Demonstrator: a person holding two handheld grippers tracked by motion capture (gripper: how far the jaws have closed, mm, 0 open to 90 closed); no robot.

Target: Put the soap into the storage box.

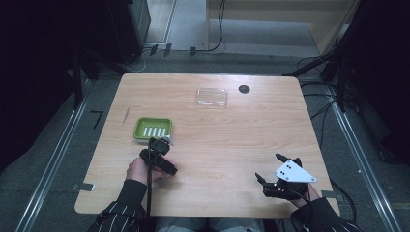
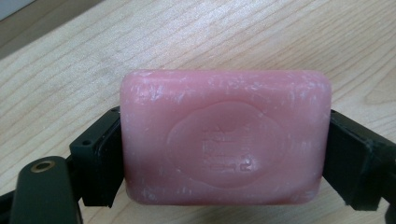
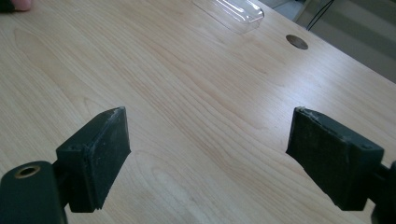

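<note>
Pink soap [image 2: 224, 137] pinched end to end in left tool [image 1: 162, 147], just beside green dish [image 1: 153, 129] on tabletop [image 1: 222, 145]. Lift level, keep squeeze steady, lower flat onto dish ribs. Right tool [image 1: 267, 168] spread wide, well apart from dish.

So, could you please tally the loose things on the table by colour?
Pink: 1, the bar of soap, clamped in the left gripper.
Green: 1, the soap dish.
Clear: 1, the plastic lid.
Total: 3.
</note>
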